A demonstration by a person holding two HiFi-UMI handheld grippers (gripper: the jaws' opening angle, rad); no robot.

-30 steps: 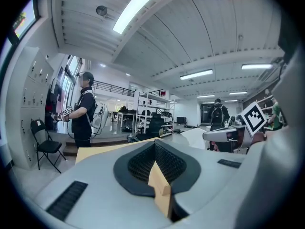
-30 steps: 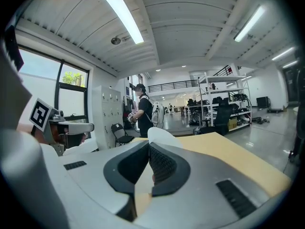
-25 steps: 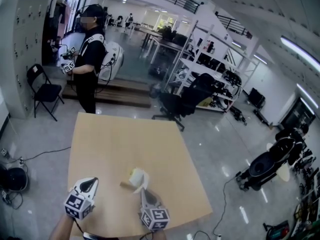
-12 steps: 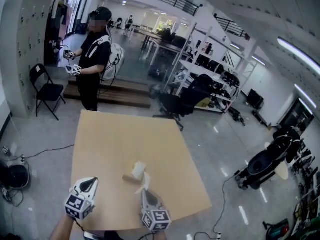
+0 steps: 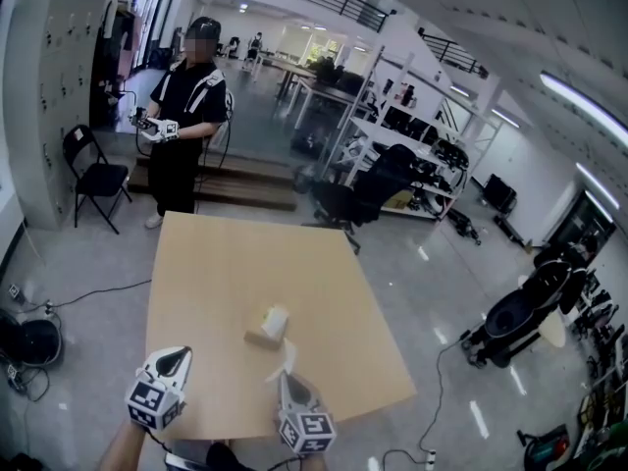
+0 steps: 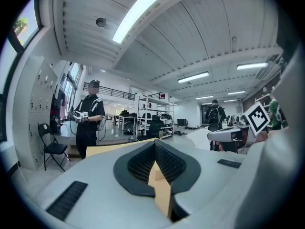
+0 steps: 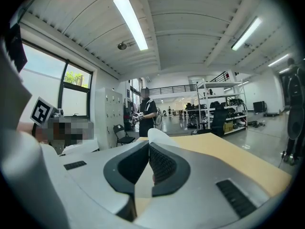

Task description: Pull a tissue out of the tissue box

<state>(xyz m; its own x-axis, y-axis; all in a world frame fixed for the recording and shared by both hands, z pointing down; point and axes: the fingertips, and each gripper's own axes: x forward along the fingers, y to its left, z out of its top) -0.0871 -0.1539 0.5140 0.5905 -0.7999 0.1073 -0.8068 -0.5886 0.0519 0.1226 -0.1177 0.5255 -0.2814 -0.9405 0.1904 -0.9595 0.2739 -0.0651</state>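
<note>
A small tan tissue box (image 5: 267,326) with white tissue at its top lies on the wooden table (image 5: 216,263), towards the near half. My right gripper (image 5: 284,373) is just short of the box, shut on a white tissue (image 5: 286,358) that hangs free of the box. In the right gripper view the tissue (image 7: 161,138) sticks up beyond the closed right gripper (image 7: 148,149). My left gripper (image 5: 178,359) hovers over the table's near left part, well left of the box. In the left gripper view the left gripper (image 6: 155,149) has its pads together with nothing in them.
A person (image 5: 186,116) holding two grippers stands beyond the table's far edge. A black folding chair (image 5: 93,180) is at the far left, an office chair (image 5: 343,204) and shelving (image 5: 412,135) at the far right. Cables lie on the floor to the left (image 5: 59,302).
Both grippers have drawn back towards me, away from the box. The tissue, earlier still at the box, now hangs clear of it in the right gripper. The person beyond the table has turned.
</note>
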